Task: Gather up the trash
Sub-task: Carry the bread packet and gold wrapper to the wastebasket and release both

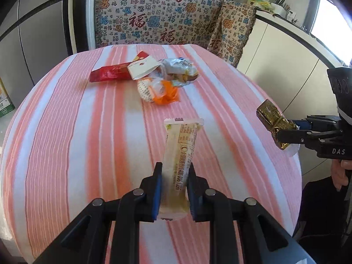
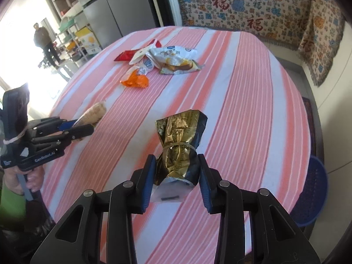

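My left gripper (image 1: 175,187) is shut on a long cream snack wrapper (image 1: 180,145), which sticks up above the pink-striped tablecloth (image 1: 66,132). My right gripper (image 2: 178,176) is shut on a crumpled gold-and-black foil bag (image 2: 180,140) tied with a rubber band and held off the table. Each view shows the other gripper from the side: the right gripper (image 1: 283,132) with the foil bag (image 1: 271,116), the left gripper (image 2: 85,127) with the cream wrapper (image 2: 93,113). Further back on the table lies a small heap: a red wrapper (image 1: 110,73), a silver snack bag (image 1: 180,70) and an orange wrapper (image 1: 167,93).
A blue mesh basket (image 2: 312,189) stands on the floor at the table's right edge. A seat draped in patterned cloth (image 1: 154,15) is behind the table. White cabinets (image 1: 275,66) run along the right. A person (image 2: 43,37) stands far off by shelves.
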A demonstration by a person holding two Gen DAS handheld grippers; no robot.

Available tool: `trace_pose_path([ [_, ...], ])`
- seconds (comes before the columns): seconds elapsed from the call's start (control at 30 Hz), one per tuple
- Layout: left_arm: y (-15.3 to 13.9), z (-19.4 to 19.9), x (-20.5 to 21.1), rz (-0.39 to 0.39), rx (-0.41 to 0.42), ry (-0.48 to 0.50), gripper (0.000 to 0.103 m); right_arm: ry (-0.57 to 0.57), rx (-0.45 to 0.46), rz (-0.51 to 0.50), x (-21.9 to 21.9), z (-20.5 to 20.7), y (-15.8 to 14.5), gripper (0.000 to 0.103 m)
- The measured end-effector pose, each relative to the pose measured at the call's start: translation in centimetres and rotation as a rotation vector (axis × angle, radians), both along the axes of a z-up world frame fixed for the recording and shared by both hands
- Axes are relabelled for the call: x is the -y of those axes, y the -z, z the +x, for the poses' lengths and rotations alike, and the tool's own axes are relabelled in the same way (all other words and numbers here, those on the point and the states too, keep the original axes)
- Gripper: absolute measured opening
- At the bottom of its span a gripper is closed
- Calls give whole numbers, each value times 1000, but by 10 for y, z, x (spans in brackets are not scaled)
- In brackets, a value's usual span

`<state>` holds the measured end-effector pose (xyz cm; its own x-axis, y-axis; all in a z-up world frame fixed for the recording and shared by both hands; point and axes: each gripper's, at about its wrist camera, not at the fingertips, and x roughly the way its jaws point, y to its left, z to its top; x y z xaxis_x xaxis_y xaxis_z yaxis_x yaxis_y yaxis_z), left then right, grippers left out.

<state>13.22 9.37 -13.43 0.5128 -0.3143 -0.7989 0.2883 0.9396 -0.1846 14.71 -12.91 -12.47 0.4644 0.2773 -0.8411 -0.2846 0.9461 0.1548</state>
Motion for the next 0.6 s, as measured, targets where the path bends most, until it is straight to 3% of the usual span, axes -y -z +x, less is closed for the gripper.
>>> trace_pose_path([
  [0.27,-33,13,92,-80,34,126,20,180,55,7,108,-22,-23,38],
  [0.6,-28,44,256,-130,2,356,20,460,42,-84,271,-41,-17,38],
])
